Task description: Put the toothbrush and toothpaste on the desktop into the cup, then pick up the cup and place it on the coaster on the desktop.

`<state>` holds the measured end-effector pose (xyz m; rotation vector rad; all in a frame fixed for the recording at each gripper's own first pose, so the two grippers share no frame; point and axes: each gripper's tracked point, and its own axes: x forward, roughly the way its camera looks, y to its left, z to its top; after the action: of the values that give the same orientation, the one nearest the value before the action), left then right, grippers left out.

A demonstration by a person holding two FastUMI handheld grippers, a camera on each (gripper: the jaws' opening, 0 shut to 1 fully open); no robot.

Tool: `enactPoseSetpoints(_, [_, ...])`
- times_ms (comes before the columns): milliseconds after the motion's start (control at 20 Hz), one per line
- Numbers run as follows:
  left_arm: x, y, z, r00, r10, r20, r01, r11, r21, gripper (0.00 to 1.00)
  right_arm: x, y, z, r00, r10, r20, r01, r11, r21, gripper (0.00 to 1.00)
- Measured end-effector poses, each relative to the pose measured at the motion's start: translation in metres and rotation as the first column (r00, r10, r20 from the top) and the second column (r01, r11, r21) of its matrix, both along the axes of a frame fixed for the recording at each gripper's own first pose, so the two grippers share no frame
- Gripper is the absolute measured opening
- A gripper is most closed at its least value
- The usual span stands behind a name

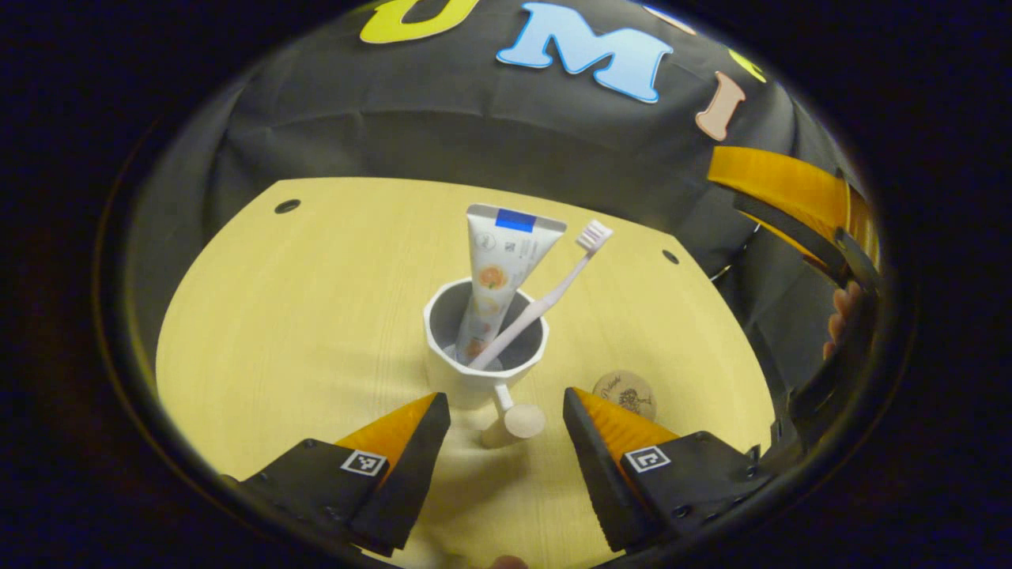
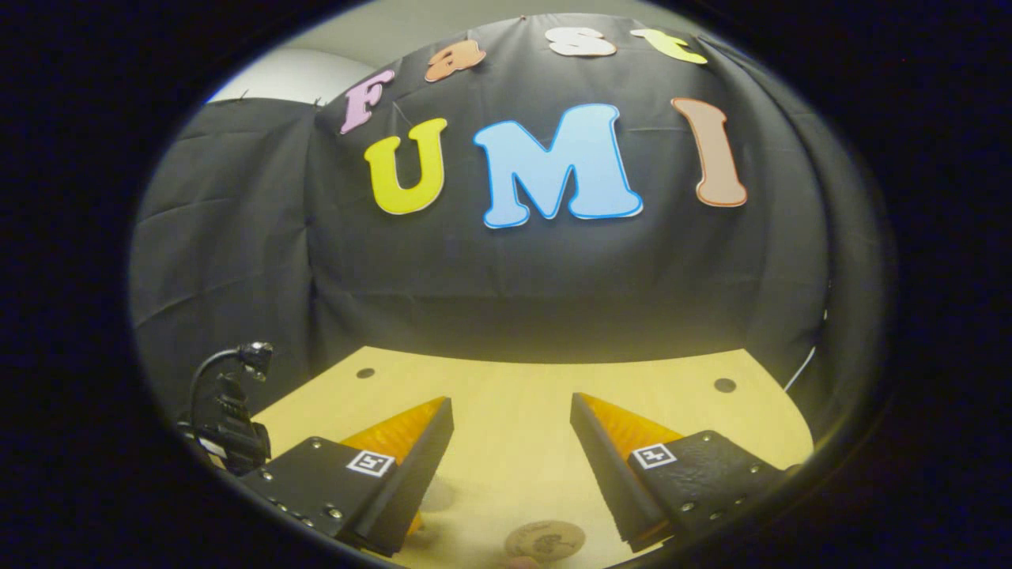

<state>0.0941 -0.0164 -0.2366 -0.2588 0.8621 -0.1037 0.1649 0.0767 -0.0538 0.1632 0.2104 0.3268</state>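
In the left gripper view a white cup stands upright on the yellow desktop. A white toothpaste tube and a pale toothbrush lean inside it, bristles up. The cup's handle points toward me. My left gripper is open, its fingers on either side of the handle, not touching it. A round brown coaster lies just right of the cup. The right gripper is open above the desktop, with the coaster low between its fingers.
Small dark holes mark the desktop's far corners. The other gripper's body and a hand show at the right edge of the left gripper view. A black camera stand sits at the desk's left side.
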Motion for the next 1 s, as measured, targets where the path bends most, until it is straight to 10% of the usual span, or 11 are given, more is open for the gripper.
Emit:
enactPoseSetpoints(400, [0.011, 0.004, -0.031, 0.986, 0.041, -0.163, -0.032, 0.998, 0.059, 0.92, -0.004, -0.045, -0.014, 0.998, -0.052, -0.029, 0.049, 0.996, -0.078, 0.94])
enactPoseSetpoints(1000, [0.015, 0.002, -0.041, 0.969, 0.078, -0.235, -0.055, 0.993, 0.105, 0.53, -0.011, -0.079, -0.042, 0.985, -0.098, -0.139, 0.093, 0.995, -0.041, 0.94])
